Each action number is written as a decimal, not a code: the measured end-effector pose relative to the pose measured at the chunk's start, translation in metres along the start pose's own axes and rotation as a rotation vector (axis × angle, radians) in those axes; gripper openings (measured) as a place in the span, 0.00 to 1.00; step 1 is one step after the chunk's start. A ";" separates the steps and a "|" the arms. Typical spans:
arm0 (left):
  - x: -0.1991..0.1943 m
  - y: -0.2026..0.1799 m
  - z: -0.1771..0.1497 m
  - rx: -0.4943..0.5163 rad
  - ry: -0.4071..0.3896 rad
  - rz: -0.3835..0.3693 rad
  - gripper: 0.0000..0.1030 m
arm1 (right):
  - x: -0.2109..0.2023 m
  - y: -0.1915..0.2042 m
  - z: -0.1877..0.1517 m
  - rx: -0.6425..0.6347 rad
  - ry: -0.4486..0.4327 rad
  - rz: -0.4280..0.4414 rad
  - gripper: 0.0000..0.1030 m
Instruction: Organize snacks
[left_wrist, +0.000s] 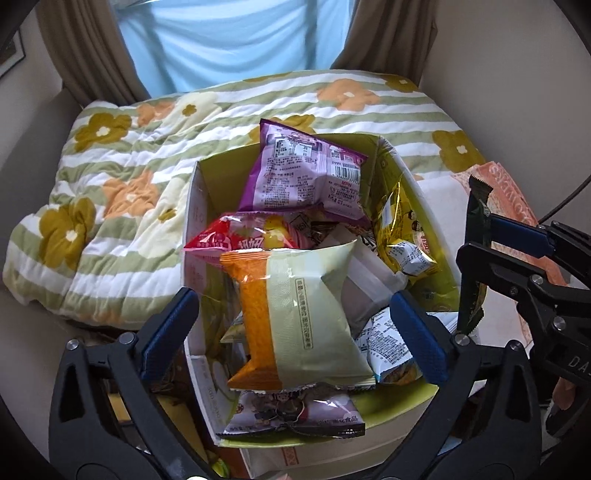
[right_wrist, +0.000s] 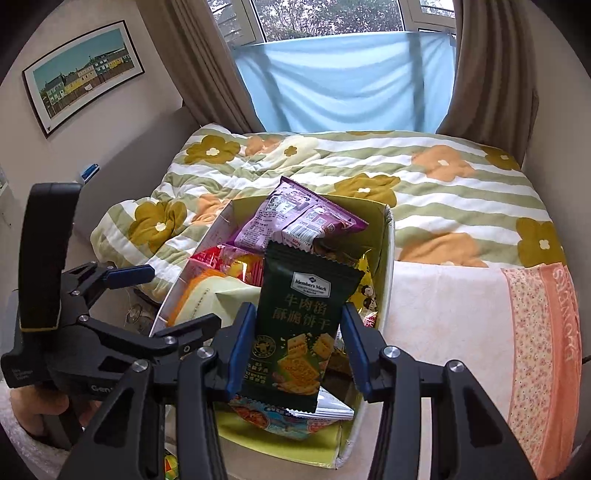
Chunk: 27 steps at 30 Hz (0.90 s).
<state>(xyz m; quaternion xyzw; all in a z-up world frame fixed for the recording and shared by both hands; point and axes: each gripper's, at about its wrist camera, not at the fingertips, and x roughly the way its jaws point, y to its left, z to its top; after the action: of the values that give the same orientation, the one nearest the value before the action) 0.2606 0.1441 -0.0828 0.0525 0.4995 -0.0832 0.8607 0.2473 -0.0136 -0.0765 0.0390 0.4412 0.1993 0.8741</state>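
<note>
Snack-filled green cardboard box (left_wrist: 413, 184), nearly packed; right gripper (right_wrist: 295, 354) pinches dark green cracker packet (right_wrist: 299, 325) above it; left gripper (left_wrist: 291, 325) spread, holding nothing

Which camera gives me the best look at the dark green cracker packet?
The right wrist view: the dark green cracker packet faces it, label readable, held by the right gripper. The left wrist view shows it edge-on at far right.

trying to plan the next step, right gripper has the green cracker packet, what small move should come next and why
Probably lower the right hand-held gripper a little and release. It is shut on the dark green cracker packet, held upright over the snack box, which is already piled with packets. The left hand-held gripper is open around the orange and cream packet.
</note>
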 end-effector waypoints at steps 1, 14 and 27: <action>-0.001 0.001 -0.001 -0.007 0.004 -0.001 1.00 | 0.000 0.000 0.000 0.000 0.003 0.001 0.42; -0.022 0.040 -0.042 -0.153 0.014 0.050 1.00 | 0.020 0.008 0.003 -0.027 0.059 0.034 0.42; -0.034 0.056 -0.073 -0.192 -0.013 0.050 0.99 | 0.016 0.022 -0.019 -0.016 0.019 -0.023 0.94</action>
<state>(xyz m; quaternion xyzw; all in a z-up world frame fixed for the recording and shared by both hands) 0.1925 0.2147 -0.0887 -0.0186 0.4980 -0.0138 0.8669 0.2338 0.0108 -0.0946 0.0249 0.4484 0.1933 0.8723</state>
